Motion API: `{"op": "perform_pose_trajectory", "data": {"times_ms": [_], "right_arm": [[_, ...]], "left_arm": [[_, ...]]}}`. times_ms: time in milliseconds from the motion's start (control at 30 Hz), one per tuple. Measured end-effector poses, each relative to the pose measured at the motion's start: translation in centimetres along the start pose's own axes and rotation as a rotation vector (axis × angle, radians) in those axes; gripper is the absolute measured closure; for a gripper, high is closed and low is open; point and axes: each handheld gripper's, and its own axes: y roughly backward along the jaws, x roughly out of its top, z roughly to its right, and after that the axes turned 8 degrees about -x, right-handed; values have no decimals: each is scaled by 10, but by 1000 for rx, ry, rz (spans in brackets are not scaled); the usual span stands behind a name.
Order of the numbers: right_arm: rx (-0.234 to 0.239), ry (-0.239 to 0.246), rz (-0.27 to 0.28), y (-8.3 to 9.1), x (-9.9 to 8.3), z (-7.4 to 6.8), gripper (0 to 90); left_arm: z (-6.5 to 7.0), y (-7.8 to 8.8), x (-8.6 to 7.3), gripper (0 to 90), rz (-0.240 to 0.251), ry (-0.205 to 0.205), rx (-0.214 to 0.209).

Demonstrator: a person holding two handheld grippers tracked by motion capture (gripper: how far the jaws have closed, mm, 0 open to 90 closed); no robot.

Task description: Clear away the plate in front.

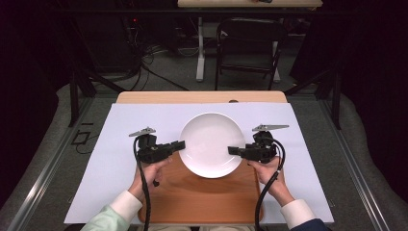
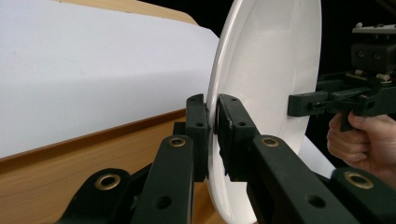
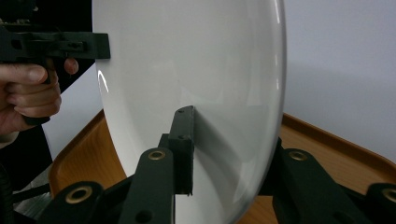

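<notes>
Nearest to the person, two forearms come in over the edge of the table, the left in a pale sleeve (image 1: 115, 211) and the right in a dark one with a white cuff (image 1: 300, 216). Black cables (image 1: 144, 197) trail back from each tool along the wrists.

The left hand (image 1: 149, 175) holds the left gripper (image 1: 182, 144) and the right hand (image 1: 267, 168) holds the right gripper (image 1: 232, 150), the two pointing inward at each other. Between them is a white plate (image 1: 209, 144), round and bare. The left gripper's jaws are clamped together on the plate's left rim, one jaw on each face of it, as the left gripper view shows edge-on (image 2: 212, 135). The right gripper's jaws are closed on the plate's right rim in the same way, one jaw on the inside face and the other behind it (image 3: 219, 154).

The plate sits over the far edge of a wooden tray (image 1: 202, 197), partly over the tray and partly over the white sheet (image 1: 120, 125) that covers most of the table (image 1: 202, 97). I cannot tell whether it rests on them or is lifted clear.

Beyond the table, on the grey floor, stands a dark folding chair (image 1: 248, 48) beside a white table leg (image 1: 200, 48)
</notes>
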Motion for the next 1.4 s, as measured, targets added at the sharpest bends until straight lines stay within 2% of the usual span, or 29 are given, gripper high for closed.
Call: {"op": "perform_pose_trajectory", "data": {"times_ms": [167,233,267,467,667,1000,1400], "right_arm": [[-14,34,10,5,0,-6,694],[-17,39,10,6,0,-7,698],[-23,57,10,7,0,-11,702],[-24,84,9,10,-1,-17,713],[-17,116,8,10,-3,-29,721],[-2,133,-6,11,-9,-43,728],[8,153,-26,10,-14,-52,729]], "left_arm": [[1,1,-1,822,-11,-12,-1],[2,1,-1,814,-16,-15,11],[5,2,0,811,-21,-38,34],[7,8,-2,808,-25,-63,30],[9,20,-7,803,-18,-67,31],[14,35,-15,805,-22,-78,25],[16,45,-24,806,-29,-61,17]]}}
